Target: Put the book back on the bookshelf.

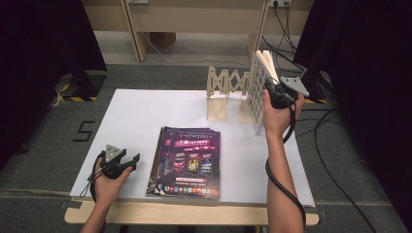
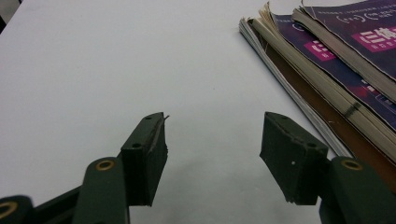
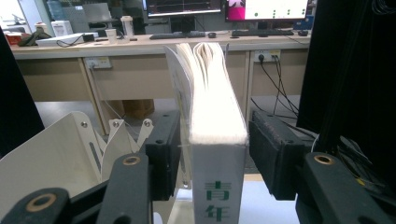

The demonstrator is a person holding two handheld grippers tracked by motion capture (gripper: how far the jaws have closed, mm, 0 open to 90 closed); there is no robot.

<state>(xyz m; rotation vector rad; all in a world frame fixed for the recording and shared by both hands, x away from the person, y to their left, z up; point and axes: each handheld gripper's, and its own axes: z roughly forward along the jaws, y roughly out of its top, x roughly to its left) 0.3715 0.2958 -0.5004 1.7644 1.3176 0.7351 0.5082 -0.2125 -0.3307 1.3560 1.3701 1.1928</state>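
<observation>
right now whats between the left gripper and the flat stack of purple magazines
Nothing: the high view shows only bare white tabletop between the left gripper and the flat stack of purple magazines.

At my twelve o'clock a pale wooden desk (image 3: 140,44) carries monitors (image 3: 224,7) and a keyboard (image 3: 175,34). Black curtains (image 1: 43,63) hang at ten and two. Grey carpet (image 1: 43,145) lies under my white table (image 1: 136,116), cables (image 1: 335,160) snaking at three.
</observation>
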